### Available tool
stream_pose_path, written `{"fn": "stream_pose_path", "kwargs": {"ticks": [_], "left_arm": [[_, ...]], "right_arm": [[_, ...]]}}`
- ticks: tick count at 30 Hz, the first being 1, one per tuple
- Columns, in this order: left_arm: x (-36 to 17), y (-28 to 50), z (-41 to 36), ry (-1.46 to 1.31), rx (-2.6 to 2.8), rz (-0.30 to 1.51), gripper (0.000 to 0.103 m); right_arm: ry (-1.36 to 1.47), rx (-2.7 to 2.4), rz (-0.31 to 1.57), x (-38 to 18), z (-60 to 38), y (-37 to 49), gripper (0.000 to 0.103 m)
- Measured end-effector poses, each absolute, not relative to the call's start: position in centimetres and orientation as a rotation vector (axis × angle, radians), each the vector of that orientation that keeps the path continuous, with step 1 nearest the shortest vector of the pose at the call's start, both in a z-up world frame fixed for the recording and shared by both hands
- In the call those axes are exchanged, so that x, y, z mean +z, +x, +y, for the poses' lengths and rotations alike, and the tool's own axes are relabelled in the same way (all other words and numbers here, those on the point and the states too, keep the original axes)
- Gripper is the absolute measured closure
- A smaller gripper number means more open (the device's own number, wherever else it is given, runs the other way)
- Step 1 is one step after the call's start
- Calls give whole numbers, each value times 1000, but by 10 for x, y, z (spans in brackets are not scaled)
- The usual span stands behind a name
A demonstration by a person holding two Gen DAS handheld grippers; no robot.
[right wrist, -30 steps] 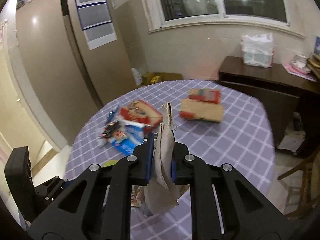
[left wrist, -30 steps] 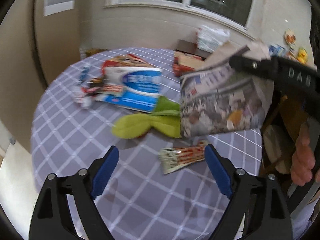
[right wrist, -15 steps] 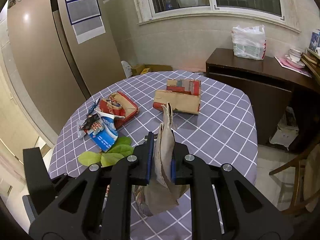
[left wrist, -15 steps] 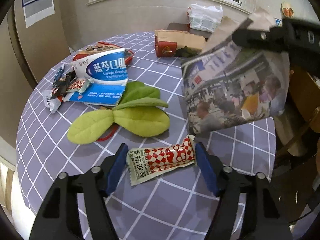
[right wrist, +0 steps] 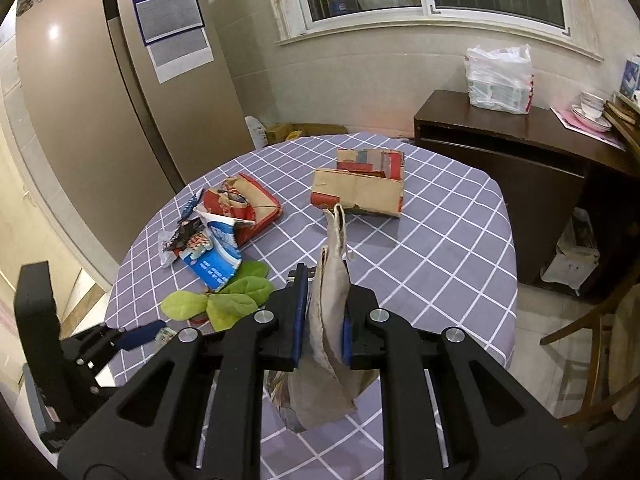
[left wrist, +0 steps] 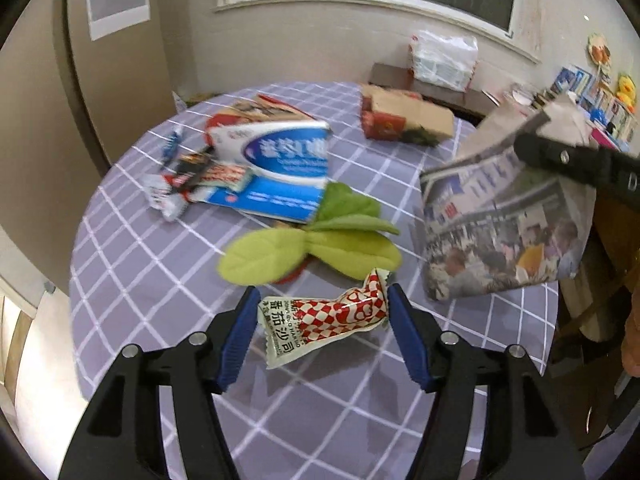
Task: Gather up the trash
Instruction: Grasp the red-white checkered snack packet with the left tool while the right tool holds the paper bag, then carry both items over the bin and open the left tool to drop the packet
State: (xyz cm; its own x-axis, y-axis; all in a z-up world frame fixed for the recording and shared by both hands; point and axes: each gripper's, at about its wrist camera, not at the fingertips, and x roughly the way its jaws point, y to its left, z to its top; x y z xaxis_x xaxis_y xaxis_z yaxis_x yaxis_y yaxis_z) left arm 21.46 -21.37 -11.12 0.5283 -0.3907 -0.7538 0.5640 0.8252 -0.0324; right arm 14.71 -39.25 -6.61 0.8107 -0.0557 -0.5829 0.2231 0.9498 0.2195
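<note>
The round surface [right wrist: 460, 240] wears a purple checked cloth and carries most of the litter. Largest in the air is the newspaper bag [left wrist: 500, 232], hanging over the near right edge from the right tool [right wrist: 323, 320], whose blue pads are pressed shut on the bag's paper top edge. At the far side lies a flattened brown cardboard box [right wrist: 360, 188] with red printing. Toward the left sits a torn red carton [right wrist: 244, 200], and against it a crumpled blue and white package [left wrist: 280, 164] with small dark snack wrappers [left wrist: 188, 176] just beside it. Nearer lies a bunch of green leaves [left wrist: 316, 244], touching the blue package's edge. Smallest is the red-checked snack wrapper [left wrist: 324, 320], lifted and crumpled between the blue pads of the left tool [left wrist: 320, 332]; both pads touch its ends, so the tool is gripping it, just in front of the leaves and left of the bag.
</note>
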Motion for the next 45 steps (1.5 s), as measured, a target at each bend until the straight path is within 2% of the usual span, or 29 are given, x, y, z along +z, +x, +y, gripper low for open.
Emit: {"fn": "stream_pose_path", "kwargs": {"ticks": [21,31,45], "left_arm": [[-58,235,-97,106,-381,711,39],[-57,242,-23,48,-243,705,39],[-70,245,88,-44,-30,735,39]], "right_arm": [[150,9,548,-19,-296,182,88],[88,165,563,-14,-220,212,88],[7,379,661,-37,-99,261,88]]}}
